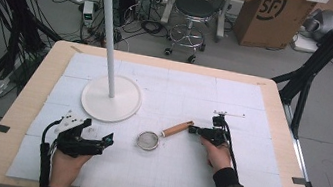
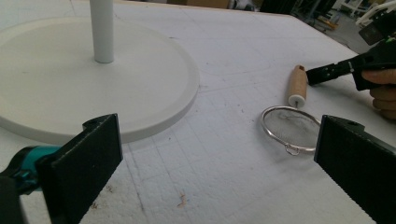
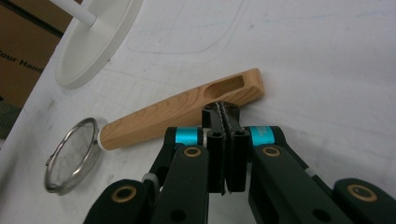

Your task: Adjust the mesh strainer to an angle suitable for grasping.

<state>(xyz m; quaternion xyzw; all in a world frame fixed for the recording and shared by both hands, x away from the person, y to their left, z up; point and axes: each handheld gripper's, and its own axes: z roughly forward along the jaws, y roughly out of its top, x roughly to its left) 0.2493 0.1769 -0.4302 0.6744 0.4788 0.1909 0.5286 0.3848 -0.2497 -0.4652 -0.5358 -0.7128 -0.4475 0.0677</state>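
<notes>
A small mesh strainer [image 1: 149, 140] with a wooden handle [image 1: 178, 128] lies flat on the white foam mat, its handle pointing right and away. My right gripper [image 1: 192, 129] is shut, nothing between its jaws, with its tip right at the handle's far end. In the right gripper view the closed jaws [image 3: 223, 113] sit just beside the slotted end of the handle [image 3: 182, 112]; I cannot tell if they touch it. My left gripper [image 1: 107, 140] rests low on the mat left of the strainer, open and empty [image 2: 219, 135], facing the strainer's ring [image 2: 292, 128].
A white stand with a round base [image 1: 112, 98], a tall pole [image 1: 112, 29] and hooks on top rises behind the left gripper. The foam mat [image 1: 221, 183] covers a wooden table. A stool [image 1: 191, 14] and a cardboard box [image 1: 273, 16] stand on the floor beyond.
</notes>
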